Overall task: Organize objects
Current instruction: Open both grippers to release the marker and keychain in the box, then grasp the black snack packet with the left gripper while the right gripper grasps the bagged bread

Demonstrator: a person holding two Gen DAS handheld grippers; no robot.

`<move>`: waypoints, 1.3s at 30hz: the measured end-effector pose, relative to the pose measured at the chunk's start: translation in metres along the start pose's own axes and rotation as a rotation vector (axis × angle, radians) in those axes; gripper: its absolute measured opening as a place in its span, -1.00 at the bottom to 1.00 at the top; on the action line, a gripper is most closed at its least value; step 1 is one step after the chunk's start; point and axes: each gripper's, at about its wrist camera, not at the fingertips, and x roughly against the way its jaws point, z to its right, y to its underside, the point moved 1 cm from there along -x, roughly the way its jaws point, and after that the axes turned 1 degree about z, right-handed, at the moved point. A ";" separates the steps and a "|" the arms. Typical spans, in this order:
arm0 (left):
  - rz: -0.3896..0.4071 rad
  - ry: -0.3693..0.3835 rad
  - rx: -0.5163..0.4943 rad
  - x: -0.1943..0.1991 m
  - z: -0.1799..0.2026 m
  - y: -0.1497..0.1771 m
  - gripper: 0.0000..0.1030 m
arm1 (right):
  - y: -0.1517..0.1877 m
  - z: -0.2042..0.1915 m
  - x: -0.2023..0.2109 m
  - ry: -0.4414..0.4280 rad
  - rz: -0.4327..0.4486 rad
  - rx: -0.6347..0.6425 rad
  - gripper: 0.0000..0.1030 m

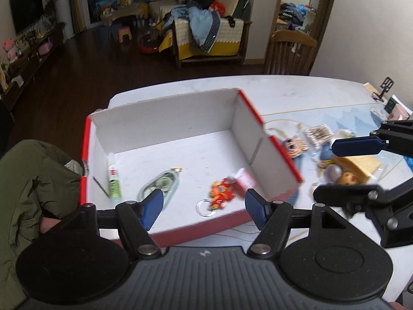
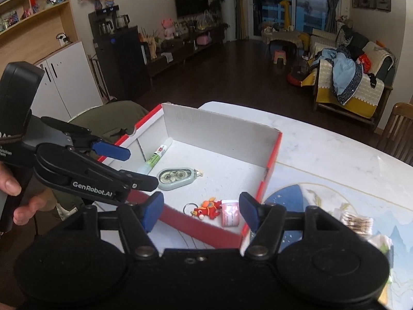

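With both grippers hanging above the table [image 1: 296, 87], I'm looking down into the red-edged box [image 1: 240, 118] and taking stock. My left gripper [image 1: 204, 208] has its blue pads spread apart with nothing between them, and my right gripper [image 2: 201, 213] is the same, fingers wide and empty.

Four things are already inside the box: a glue stick [image 1: 113, 178] lying along the left wall, a correction tape [image 1: 161, 183] beside it toward the middle, a red toy keychain [image 1: 222, 193] near the front edge, and a small pink packet [image 1: 244, 180] touching the toy on its right. So that part looks done to me.

What's left sits outside, on the patterned mat to the right of the box: a pack of cotton swabs [image 1: 318, 133], a cartoon-face toy [image 1: 295, 146] just beside the box wall, and a blurred cluster near my right gripper that I can't identify. I'd say roughly half remains to be put away.
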 end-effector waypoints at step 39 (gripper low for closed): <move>-0.089 0.145 -0.083 -0.086 0.242 0.062 0.99 | 0.173 0.178 0.107 0.182 -0.113 -0.199 0.90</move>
